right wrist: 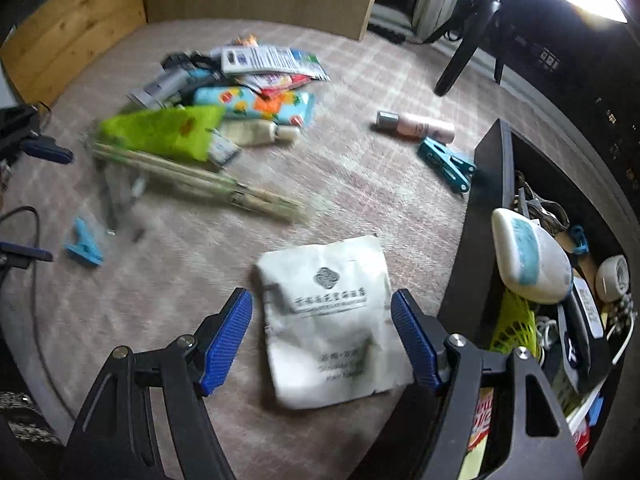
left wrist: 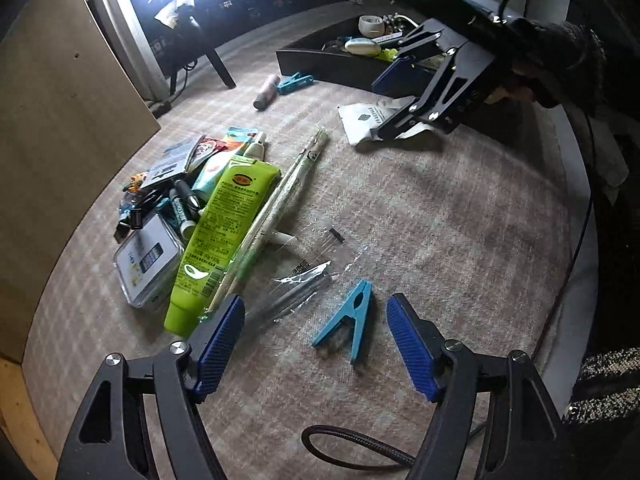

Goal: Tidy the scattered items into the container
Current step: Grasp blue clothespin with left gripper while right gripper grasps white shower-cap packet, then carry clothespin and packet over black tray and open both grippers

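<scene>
Both grippers are spread wide w/ nothing held: left gripper (left wrist: 316, 340) over the blue clip (left wrist: 348, 322), right gripper (right wrist: 322, 336) straddling the flat white pouch (right wrist: 332, 320) beside the container (right wrist: 490, 216). Pouch could easily be missed, pads skidding on cloth, imo.

You are in a home room. A woven cloth (left wrist: 420, 208) covers the surface, strewn with toiletries: a green tube (left wrist: 218, 232), a pink bottle (right wrist: 416, 125), clothes pegs (left wrist: 348, 318). A black bin (right wrist: 490, 184) holds household oddments.

Glossy green plastic tube (left wrist: 218, 236), matt white sachet (right wrist: 332, 320), rough cloth table cover (left wrist: 440, 220)
</scene>
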The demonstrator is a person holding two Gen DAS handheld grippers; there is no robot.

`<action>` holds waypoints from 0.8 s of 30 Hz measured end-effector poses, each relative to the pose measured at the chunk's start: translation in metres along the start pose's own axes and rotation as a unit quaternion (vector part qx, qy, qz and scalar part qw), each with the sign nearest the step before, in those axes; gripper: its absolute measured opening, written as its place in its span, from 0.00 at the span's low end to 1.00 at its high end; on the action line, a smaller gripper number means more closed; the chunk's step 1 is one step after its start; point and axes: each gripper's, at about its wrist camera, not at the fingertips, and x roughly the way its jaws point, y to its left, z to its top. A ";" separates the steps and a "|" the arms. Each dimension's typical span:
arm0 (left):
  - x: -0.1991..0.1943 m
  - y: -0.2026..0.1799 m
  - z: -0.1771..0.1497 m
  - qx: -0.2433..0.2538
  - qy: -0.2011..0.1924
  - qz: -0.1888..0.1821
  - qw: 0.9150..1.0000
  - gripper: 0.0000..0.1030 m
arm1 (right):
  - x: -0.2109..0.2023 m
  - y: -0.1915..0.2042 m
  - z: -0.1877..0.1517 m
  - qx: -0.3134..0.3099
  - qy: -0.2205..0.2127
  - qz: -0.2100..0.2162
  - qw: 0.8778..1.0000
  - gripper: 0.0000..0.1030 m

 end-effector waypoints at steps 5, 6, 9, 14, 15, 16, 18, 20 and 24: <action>0.012 -0.003 0.003 0.018 0.014 -0.024 0.999 0.69 | 0.013 -0.009 0.005 0.008 0.014 0.018 1.000 0.71; 0.015 -0.004 0.003 0.020 0.017 -0.028 0.999 0.69 | 0.015 -0.011 0.006 0.009 0.016 0.020 1.000 0.71; 0.023 -0.006 0.004 0.024 0.024 -0.032 0.999 0.67 | 0.018 -0.013 0.008 0.006 0.015 0.037 0.999 0.72; 0.033 -0.009 0.003 0.031 0.035 -0.033 0.998 0.53 | 0.022 -0.007 0.010 -0.018 0.027 0.035 0.999 0.76; 0.034 -0.010 0.002 0.031 0.036 -0.033 0.998 0.53 | 0.022 -0.007 0.010 -0.019 0.029 0.036 0.999 0.76; 0.035 -0.010 0.001 0.030 0.035 -0.033 0.998 0.53 | 0.022 -0.007 0.010 -0.019 0.030 0.036 0.999 0.76; 0.034 -0.009 0.001 0.029 0.031 -0.035 0.998 0.52 | 0.022 -0.007 0.011 -0.017 0.033 0.037 0.999 0.76; 0.032 -0.008 0.000 0.028 0.028 -0.034 0.999 0.39 | 0.022 -0.006 0.011 -0.018 0.039 0.040 0.998 0.75; 0.031 -0.011 -0.002 0.023 0.027 -0.049 0.998 0.17 | 0.019 -0.002 0.008 -0.017 0.043 0.053 0.998 0.68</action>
